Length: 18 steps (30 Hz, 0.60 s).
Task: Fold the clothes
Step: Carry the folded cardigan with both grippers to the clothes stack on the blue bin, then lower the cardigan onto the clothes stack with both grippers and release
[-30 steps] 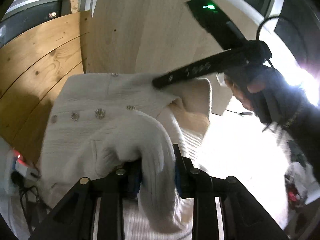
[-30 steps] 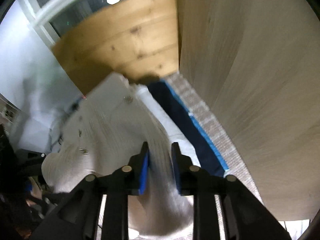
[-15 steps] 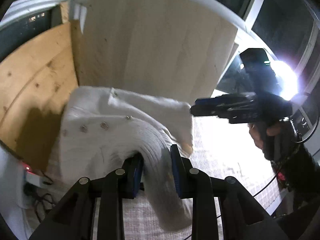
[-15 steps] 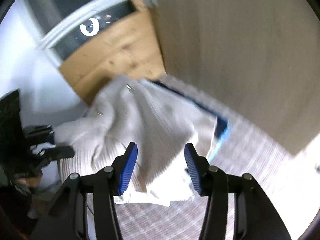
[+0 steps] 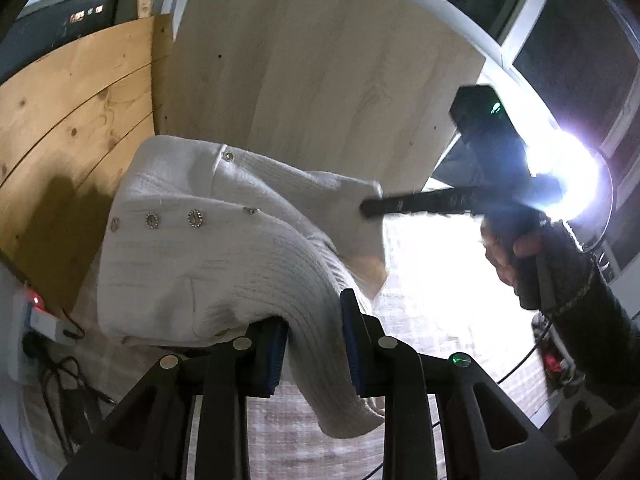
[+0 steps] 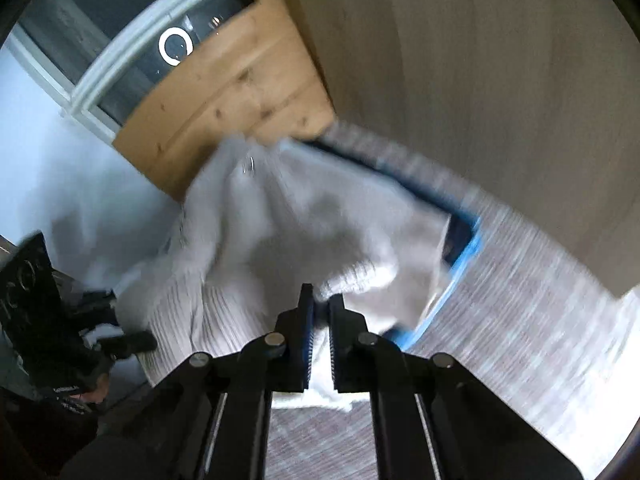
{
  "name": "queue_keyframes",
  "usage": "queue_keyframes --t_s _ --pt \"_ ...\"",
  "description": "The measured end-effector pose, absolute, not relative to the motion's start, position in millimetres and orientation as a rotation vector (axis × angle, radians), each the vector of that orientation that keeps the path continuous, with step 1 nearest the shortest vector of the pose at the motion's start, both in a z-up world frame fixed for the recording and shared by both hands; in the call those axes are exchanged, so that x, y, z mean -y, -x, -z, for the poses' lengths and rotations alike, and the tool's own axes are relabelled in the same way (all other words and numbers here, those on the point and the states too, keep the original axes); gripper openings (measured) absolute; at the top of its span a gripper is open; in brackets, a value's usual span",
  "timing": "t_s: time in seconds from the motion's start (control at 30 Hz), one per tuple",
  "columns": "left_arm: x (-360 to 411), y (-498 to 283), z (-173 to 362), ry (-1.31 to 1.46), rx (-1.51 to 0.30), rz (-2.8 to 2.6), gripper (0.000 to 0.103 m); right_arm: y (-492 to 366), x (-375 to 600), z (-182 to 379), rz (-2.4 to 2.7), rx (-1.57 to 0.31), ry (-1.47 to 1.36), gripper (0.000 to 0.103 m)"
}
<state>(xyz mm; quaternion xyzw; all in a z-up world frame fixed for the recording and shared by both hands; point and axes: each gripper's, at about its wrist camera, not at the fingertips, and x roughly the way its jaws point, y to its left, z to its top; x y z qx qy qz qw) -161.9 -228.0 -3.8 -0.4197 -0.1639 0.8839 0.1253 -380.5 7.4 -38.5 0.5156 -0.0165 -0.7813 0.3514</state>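
While the white knit cardigan [image 5: 208,248] lies bunched on the woven mat [image 5: 424,320] beside pale wooden boards [image 5: 320,72], the left tongs [image 5: 314,344] grip a thick ribbed fold of it. At its far corner, the right tongs [image 6: 319,312] are clamped on an edge of the fabric, blurred there.
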Motion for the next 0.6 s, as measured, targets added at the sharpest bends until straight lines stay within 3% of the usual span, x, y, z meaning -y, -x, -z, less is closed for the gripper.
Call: queue_keyframes --t_s 0.13,0.23,0.33,0.43,0.5,0.6 --pt "218.1 162.7 15.8 1.143 0.604 -2.611 0.025 412.9 -16.5 7.8 2.067 0.021 -1.278 0.007" --pt "188.5 181.2 57.9 1.317 0.493 -2.545 0.030 430.7 -7.4 34.4 2.037 -0.044 -1.382 0.010" --pt "179.6 188.3 74.6 1.375 0.506 -2.499 0.030 442.3 -11.9 55.8 2.047 -0.058 -1.450 0.012" --pt "180.1 182.6 60.7 1.332 0.519 -2.498 0.044 438.2 -36.0 53.7 2.069 0.060 -1.438 0.021" --pt "178.7 177.4 54.3 1.320 0.468 -2.510 0.046 430.3 -55.2 47.4 2.077 0.166 -1.410 0.027" --pt "181.1 180.3 58.5 1.353 0.462 -2.497 0.047 389.3 -74.0 48.9 2.041 0.308 -1.357 0.044"
